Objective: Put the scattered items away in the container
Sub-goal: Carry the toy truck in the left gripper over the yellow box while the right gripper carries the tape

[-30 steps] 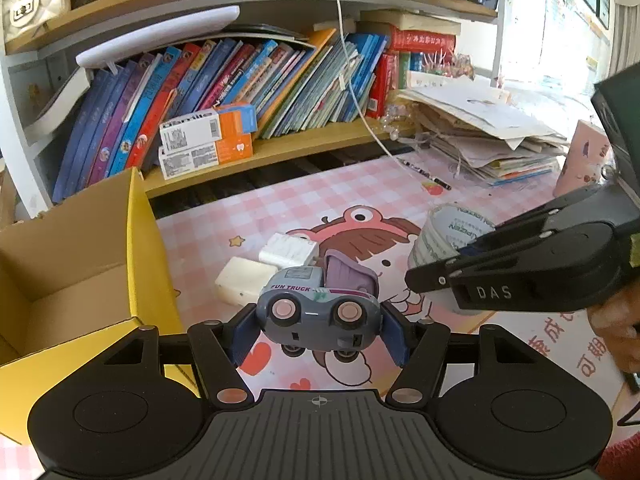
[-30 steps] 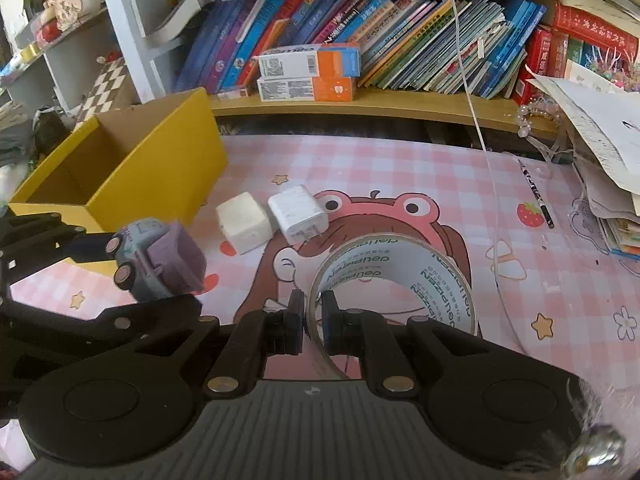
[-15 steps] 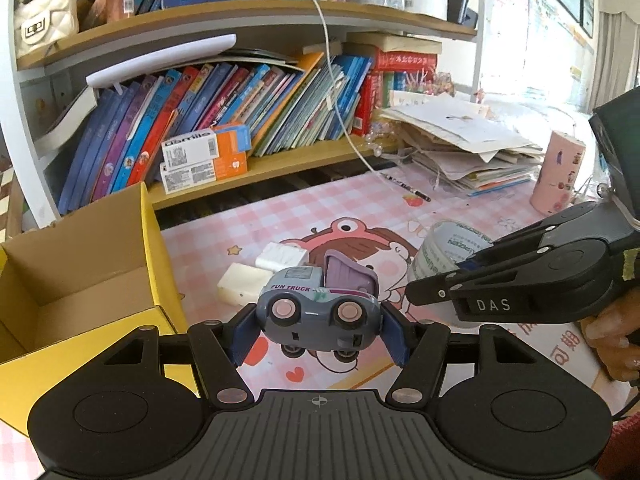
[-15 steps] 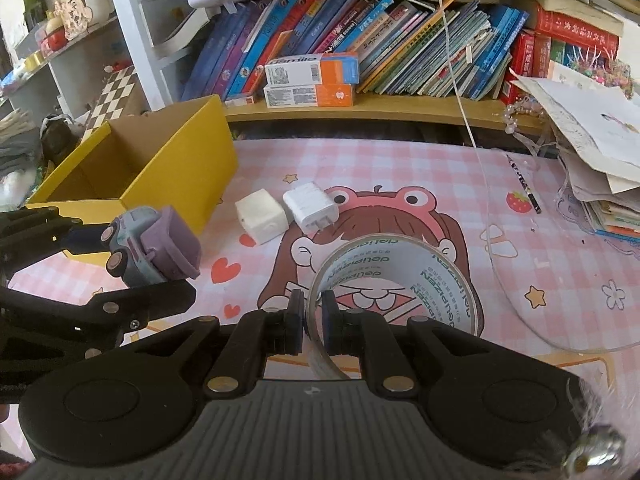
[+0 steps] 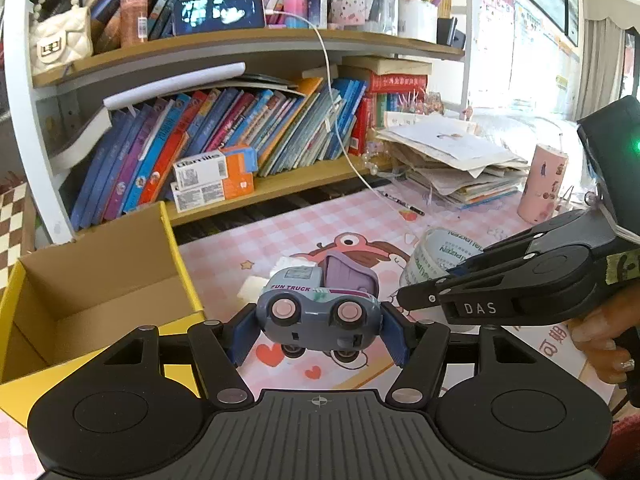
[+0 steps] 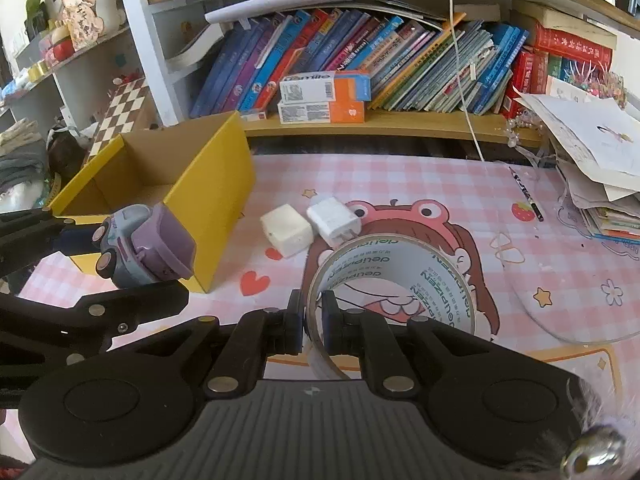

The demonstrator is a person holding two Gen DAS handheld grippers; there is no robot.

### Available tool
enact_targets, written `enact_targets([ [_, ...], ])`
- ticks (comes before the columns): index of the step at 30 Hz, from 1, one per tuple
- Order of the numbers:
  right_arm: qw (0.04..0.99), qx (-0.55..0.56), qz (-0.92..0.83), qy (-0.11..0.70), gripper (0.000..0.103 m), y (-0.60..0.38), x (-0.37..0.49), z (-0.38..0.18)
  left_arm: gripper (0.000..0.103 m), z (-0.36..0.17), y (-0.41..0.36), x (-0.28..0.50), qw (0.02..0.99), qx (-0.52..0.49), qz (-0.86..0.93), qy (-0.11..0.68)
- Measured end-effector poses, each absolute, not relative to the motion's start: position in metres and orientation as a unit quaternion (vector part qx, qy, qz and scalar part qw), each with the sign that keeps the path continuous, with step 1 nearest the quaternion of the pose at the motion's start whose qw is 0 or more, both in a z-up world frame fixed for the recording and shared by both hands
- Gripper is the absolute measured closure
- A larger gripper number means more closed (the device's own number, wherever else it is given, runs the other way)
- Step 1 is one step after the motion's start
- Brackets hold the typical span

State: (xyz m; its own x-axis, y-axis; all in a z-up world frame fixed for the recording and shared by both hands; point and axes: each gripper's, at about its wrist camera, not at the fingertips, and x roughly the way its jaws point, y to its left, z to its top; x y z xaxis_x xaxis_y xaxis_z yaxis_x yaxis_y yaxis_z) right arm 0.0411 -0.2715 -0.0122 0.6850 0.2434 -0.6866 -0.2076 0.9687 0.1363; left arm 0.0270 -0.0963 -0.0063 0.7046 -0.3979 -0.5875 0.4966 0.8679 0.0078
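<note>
Left gripper (image 5: 318, 330): I've got it clamped on the toy truck (image 5: 320, 308), blue pads pressing its two sides, truck off the mat with its underside facing my camera.
Right gripper (image 6: 312, 322): pinched tight on the wall of the tape roll (image 6: 394, 280), one finger inside the ring and one outside. Roll stands on edge out front of my fingers.
Container: yellow cardboard box (image 6: 208, 184), open top, looks empty from here. It sits left of both grippers, the truck just beside its near corner.
On the mat: two white charger blocks (image 6: 286, 230), touching each other, between the box and the tape roll on the pink checked mat (image 6: 400, 184).
Background: bookshelf (image 5: 248, 136) behind, paper pile (image 5: 452, 160) at right.
</note>
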Motion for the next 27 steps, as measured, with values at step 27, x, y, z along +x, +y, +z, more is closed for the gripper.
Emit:
enact_targets([
  [27, 0.927, 0.005, 0.167, 0.336, 0.094, -0.187, 0.033, 0.028, 0.039, 0.031, -0.011, 0.02, 0.943, 0.046, -0.209, 0.255],
])
